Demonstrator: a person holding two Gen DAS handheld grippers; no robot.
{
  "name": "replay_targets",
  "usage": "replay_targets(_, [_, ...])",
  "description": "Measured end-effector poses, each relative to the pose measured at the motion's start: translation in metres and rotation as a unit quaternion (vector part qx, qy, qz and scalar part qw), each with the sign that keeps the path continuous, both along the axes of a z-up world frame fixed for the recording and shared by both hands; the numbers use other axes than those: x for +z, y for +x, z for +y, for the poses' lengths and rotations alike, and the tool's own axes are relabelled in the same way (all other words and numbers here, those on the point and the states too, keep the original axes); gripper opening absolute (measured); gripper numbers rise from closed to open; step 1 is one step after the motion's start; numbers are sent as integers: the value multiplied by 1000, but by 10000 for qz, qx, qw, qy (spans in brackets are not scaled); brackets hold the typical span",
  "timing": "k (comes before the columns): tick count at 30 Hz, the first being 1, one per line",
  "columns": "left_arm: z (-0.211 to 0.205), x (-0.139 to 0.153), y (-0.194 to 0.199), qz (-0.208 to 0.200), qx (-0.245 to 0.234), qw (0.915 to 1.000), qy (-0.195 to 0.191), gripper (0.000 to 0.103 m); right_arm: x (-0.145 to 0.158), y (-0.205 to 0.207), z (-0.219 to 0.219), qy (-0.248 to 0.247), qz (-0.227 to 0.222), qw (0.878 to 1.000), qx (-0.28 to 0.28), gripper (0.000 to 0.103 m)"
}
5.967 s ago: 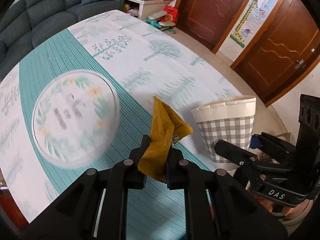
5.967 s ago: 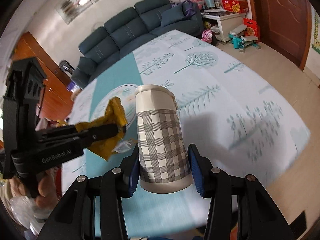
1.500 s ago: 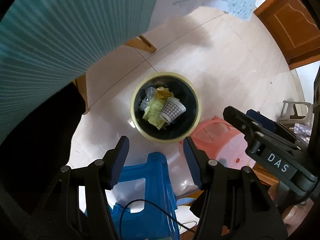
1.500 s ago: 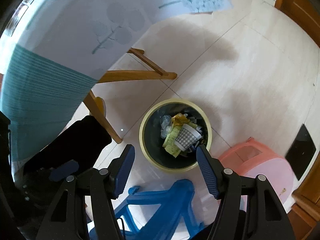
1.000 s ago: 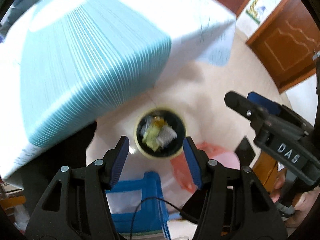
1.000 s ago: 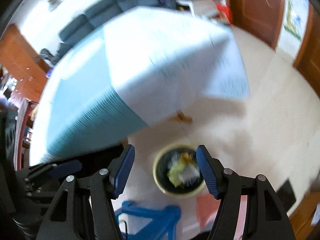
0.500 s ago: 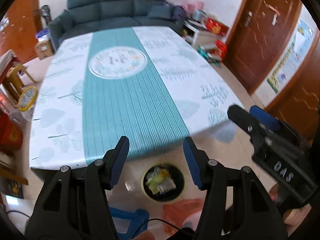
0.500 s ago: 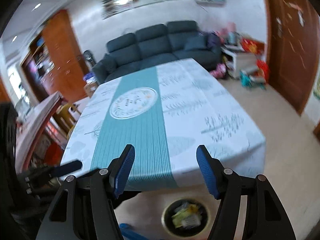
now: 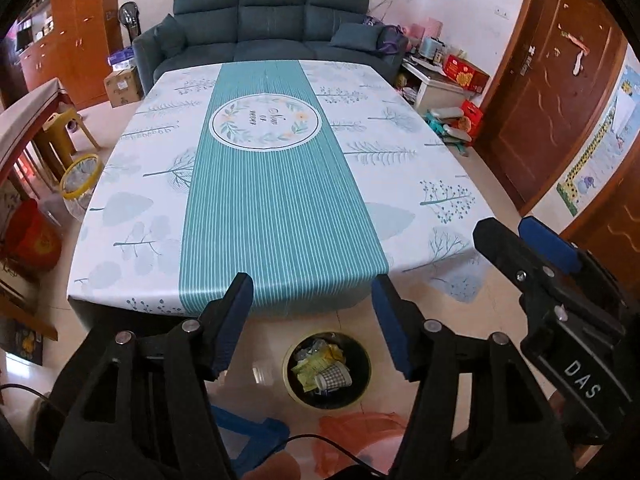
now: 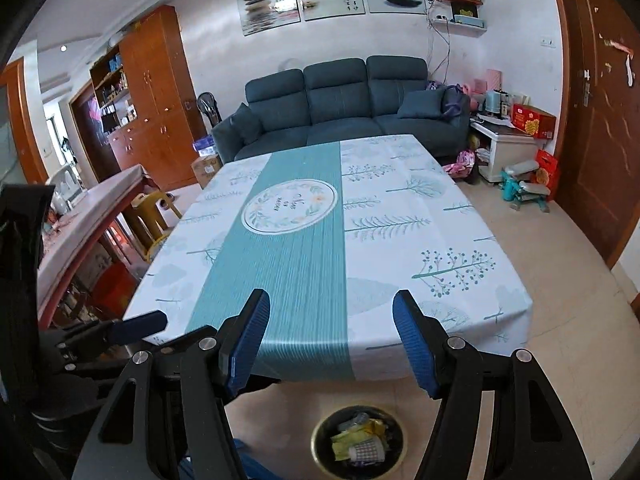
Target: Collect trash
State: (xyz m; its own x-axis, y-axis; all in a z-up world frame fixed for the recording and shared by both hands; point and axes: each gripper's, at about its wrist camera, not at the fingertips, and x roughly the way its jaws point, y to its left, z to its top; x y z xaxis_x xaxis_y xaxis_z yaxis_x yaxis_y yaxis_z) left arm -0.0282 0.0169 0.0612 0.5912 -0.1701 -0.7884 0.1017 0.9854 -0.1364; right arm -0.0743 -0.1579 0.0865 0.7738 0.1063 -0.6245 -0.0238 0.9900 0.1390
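Grippers up now: left gripper (image 9: 312,320) just widened, right gripper (image 10: 330,340) open, both empty. Bin (image 9: 290,380) below the table (image 9: 280,200) holds the checked cup (image 9: 334,376); the other scraps are unclear.

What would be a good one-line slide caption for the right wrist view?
Both the right gripper and the left gripper are open and empty above the bin holding the checked cup.

Right gripper (image 10: 330,336) jaws apart, bin (image 10: 320,446) below, checked cup (image 10: 367,453) inside
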Motion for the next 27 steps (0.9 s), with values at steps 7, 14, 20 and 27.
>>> replay_targets(7, [5,3,0,-124,265,9995,-79,58,2,4,1,57,-132,9998,118,65])
replay_targets(14, [5,-3,6,25,345,9994,-41,58,0,6,3,32,-74,9999,121,65])
replay_targets(20, [3,-7,9,77,310,9995,25,59,-4,8,5,-45,-75,9999,103,65])
replay_targets(27, [3,-5,10,35,333,9994,39,59,-7,8,5,-32,-58,10000,67,65])
